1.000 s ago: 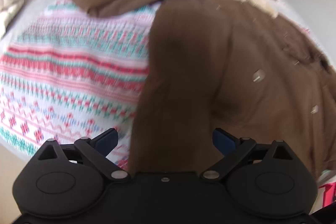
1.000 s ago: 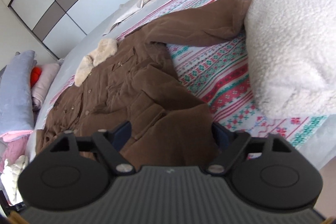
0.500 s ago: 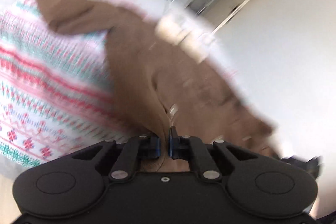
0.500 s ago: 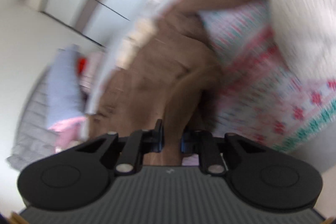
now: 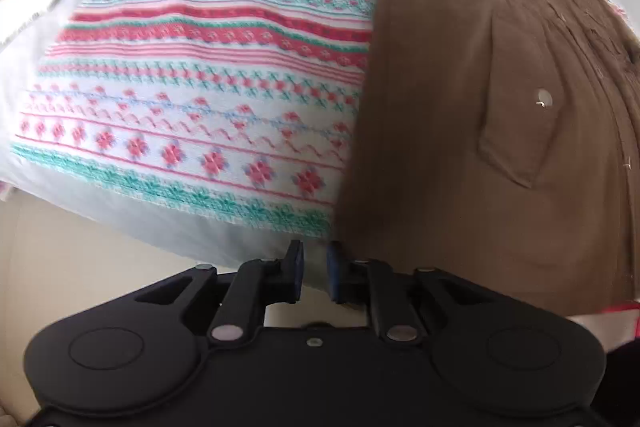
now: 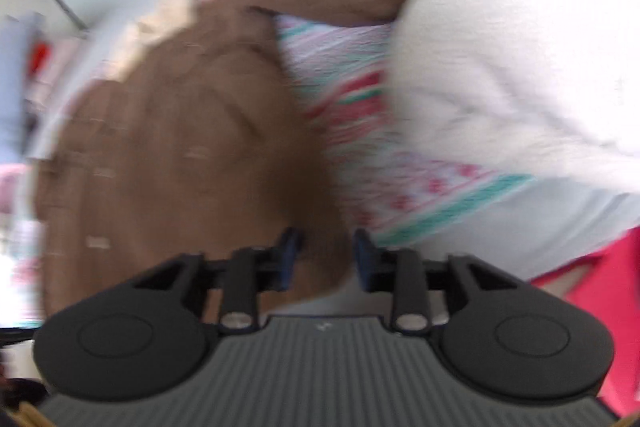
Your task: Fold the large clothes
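Here, the left gripper is seen opening, a narrow gap between its pads, nothing caught there; the right gripper is likewise opening, the blurred hem behind its gap; beyond, the brown coat is spread on the patterned blanket.

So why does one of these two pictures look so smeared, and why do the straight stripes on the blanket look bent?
Right wrist view: motion blur smears the brown coat and the white fleece; only the right gripper itself is crisp. Left wrist view: mostly sharp, with soft edges; the fisheye lens bows the patterned blanket stripes and darkens the corners. Lighting in both views is soft daylight, without glare.
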The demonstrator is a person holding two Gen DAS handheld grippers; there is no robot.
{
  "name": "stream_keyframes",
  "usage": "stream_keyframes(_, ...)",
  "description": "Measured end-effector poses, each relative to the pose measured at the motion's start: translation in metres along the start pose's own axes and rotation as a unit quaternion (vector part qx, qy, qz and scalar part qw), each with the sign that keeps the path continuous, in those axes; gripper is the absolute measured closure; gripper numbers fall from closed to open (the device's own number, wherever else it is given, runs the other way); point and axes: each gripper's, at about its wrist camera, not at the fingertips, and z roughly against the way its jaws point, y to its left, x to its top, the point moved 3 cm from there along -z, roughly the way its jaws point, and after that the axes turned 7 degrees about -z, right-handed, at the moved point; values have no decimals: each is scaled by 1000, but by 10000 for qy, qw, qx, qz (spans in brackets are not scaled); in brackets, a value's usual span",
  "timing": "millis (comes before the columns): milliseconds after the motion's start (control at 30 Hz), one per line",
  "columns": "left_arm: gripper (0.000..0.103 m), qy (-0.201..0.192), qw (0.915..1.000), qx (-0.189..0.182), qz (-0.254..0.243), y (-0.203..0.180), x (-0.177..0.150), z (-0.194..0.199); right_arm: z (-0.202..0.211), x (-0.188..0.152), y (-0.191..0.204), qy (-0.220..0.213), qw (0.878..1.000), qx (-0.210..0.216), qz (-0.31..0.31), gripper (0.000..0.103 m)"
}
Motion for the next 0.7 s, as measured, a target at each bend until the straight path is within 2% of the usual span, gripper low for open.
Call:
stream_keyframes(33, 89, -312, 9995, -81, 34, 0, 3, 9, 3, 1, 1, -149, 9999, -16, 10, 50)
stream_keyframes(67, 84, -621, 9980, -103, 39, -1, 7, 23, 9, 3, 2, -279, 9995, 113, -41, 42)
stream_keyframes(100, 66, -895, 9960, -71, -10, -5, 11, 33, 14, 6, 5, -396, 9989, 257, -77, 33)
stream_keyframes(133, 53, -1139, 9934, -14, -88, -13, 16, 42, 19, 9, 10, -507, 9980, 363, -33, 31)
stream_keyframes(167, 28, -1370, 9904, 29, -191, -23, 19, 49, 23, 13, 13, -594, 9974, 410, 82, 30)
stream_keyframes(200, 18, -1601, 9865, 11, -339, -35, 25, 52, 24, 17, 21, -665, 9967, 427, 205, 27)
stream_keyframes(300, 18, -2010, 9766, -257, -719, -72, 43, 58, 10, 27, 34, -698, 9960, 485, 269, 19)
stream_keyframes(367, 17, -2110, 9704, -639, -988, -102, 45, 57, -2, 34, 34, -680, 9970, 348, 86, 19)
stream_keyframes(433, 15, -2162, 9592, -1067, -1477, -134, 32, 55, -6, 30, 33, -689, 9971, 324, 68, 19)
stream_keyframes(500, 12, -2240, 9424, -1261, -2140, -166, 15, 55, -9, 21, 30, -631, 9969, 464, 119, 19)
stream_keyframes(533, 12, -2335, 9301, -1304, -2516, -181, 6, 55, -7, 19, 23, -563, 9970, 518, 145, 19)
stream_keyframes(600, 12, -2512, 8996, -1376, -3298, -212, -19, 61, -1, 11, 19, -466, 9972, 518, 269, 17)
stream_keyframes(700, 12, -2558, 8508, -1499, -4338, -255, -48, 51, 13, 1, 12, -521, 9964, 355, 569, 12)
